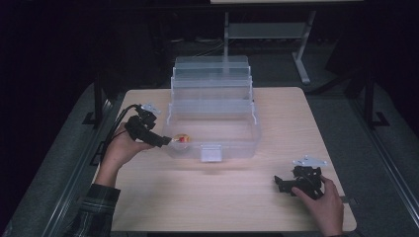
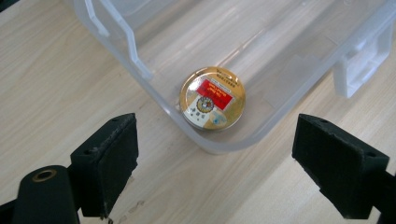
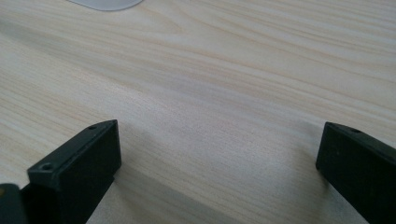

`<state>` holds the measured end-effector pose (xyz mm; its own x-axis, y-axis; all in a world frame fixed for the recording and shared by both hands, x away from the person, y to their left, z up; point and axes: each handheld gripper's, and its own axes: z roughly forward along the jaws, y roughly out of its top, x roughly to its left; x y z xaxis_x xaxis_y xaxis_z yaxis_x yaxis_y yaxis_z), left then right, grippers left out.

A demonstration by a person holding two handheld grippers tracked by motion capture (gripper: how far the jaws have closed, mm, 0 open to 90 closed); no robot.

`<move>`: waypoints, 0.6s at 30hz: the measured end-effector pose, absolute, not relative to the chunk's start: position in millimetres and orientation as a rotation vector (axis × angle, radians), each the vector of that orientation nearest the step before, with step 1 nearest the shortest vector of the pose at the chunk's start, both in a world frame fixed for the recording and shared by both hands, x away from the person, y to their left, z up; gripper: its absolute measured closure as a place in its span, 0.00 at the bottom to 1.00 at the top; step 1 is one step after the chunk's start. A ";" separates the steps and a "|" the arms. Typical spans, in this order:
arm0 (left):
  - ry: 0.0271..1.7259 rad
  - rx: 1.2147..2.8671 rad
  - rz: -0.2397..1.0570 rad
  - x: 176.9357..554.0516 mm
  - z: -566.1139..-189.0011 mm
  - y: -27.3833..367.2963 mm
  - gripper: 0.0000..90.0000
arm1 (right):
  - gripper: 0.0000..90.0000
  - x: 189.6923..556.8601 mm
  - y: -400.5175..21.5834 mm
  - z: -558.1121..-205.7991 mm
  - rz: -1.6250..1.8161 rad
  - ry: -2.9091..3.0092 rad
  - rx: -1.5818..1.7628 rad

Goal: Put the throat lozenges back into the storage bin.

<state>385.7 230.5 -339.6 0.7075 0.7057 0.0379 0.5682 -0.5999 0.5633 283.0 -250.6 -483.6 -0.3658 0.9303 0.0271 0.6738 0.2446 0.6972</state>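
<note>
A small round gold tin [image 2: 213,98] with a red label lies inside the near left corner of a clear plastic box [image 1: 247,143]; from above the tin [image 1: 181,140] shows through the box wall. My left gripper [image 1: 165,140] stands open just outside that corner, its jaws wide apart and holding nothing, pointed at the tin from the left gripper [image 2: 215,170] camera. My right gripper [image 1: 279,183] rests low over the bare table at the near right, open and empty, its jaws spread over plain wood in the right gripper [image 3: 217,163] view.
The box lid [image 1: 212,74] stands raised behind the box in stepped tiers. A white latch [image 1: 211,153] sits on the box's front wall. The light wooden table [image 1: 232,197] has bare room in front of the box. A metal frame [image 1: 301,54] stands beyond the table.
</note>
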 end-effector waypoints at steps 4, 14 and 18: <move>0.979 2.387 0.349 381.2 -342.7 235.7 0.15 | 0.00 283.0 -250.6 -483.6 0.888 2.130 1.469; 0.993 2.336 0.371 365.4 -350.5 249.0 0.15 | 0.00 283.1 -250.6 -483.6 0.888 2.130 1.467; 0.999 2.319 0.383 358.4 -356.1 254.4 0.15 | 0.00 283.0 -250.6 -483.5 0.890 2.131 1.468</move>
<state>358.4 254.4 -356.1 0.6783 0.7341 0.0327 0.5679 -0.5519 0.6107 283.0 -250.6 -483.5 -0.3668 0.9299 0.0278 0.6737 0.2449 0.6973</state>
